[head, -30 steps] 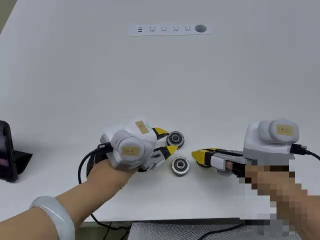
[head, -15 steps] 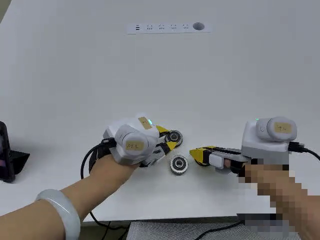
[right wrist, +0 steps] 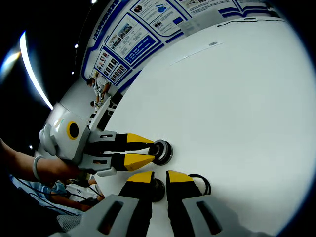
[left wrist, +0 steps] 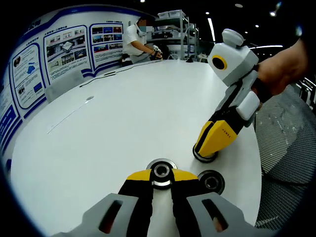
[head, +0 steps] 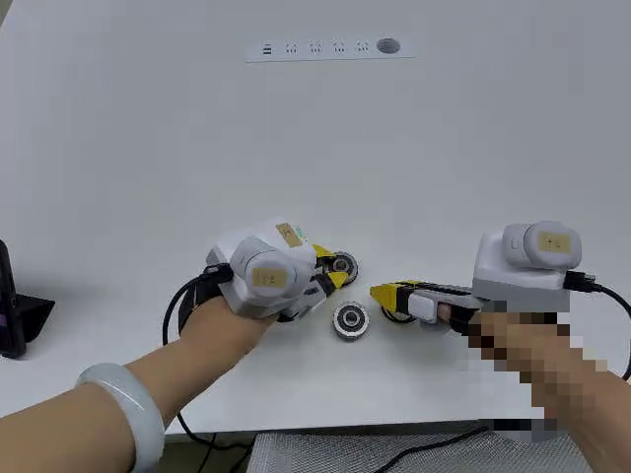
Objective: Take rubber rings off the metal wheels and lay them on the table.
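White table, matte. It carries everything noted below.

Left gripper: held low over the table near its front edge, pointing toward the right gripper. Its jaws stand either side of a metal wheel and are clamped on it. In the left gripper view the yellow tips flank that wheel's near side. The wheel rests on the table.

Right gripper: well to the right, pointing back at the left one. Its jaws are drawn nearly together with a thin gap between them. The tips are down on a black rubber ring that lies flat on the table. I cannot tell whether the rubber is pinched between them.

Power strip: white, at the far side of the table, well apart from the work.

Second wheel: flat on the table between the two grippers, nearer the front edge. It touches neither gripper.
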Action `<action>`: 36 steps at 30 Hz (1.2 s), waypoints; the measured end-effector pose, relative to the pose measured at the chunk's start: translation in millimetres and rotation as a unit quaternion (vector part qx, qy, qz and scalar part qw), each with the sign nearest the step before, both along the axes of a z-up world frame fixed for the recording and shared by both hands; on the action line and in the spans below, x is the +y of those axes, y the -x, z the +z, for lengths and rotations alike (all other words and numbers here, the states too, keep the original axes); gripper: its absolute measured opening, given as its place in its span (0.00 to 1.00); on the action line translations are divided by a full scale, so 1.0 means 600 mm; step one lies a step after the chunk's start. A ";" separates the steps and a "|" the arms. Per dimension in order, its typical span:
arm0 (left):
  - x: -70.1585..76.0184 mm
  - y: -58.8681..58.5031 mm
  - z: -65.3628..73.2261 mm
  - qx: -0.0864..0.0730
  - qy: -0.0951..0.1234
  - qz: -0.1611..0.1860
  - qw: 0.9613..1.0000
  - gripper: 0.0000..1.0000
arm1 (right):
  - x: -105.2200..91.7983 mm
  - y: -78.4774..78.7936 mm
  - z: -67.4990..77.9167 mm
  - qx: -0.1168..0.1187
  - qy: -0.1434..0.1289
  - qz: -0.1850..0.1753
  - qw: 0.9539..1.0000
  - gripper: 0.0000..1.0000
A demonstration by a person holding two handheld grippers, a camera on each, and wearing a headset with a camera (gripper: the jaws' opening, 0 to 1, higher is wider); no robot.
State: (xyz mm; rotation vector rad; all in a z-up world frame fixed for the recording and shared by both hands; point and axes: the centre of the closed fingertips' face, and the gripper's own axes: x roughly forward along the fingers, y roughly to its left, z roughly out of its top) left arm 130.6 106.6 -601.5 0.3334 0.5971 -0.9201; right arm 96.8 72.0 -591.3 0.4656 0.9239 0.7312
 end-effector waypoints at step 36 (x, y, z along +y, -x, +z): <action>0.000 0.004 -0.001 -0.001 -0.002 -0.001 1.000 0.13 | 0.030 -0.044 -0.022 0.042 -0.034 -0.024 0.998 0.13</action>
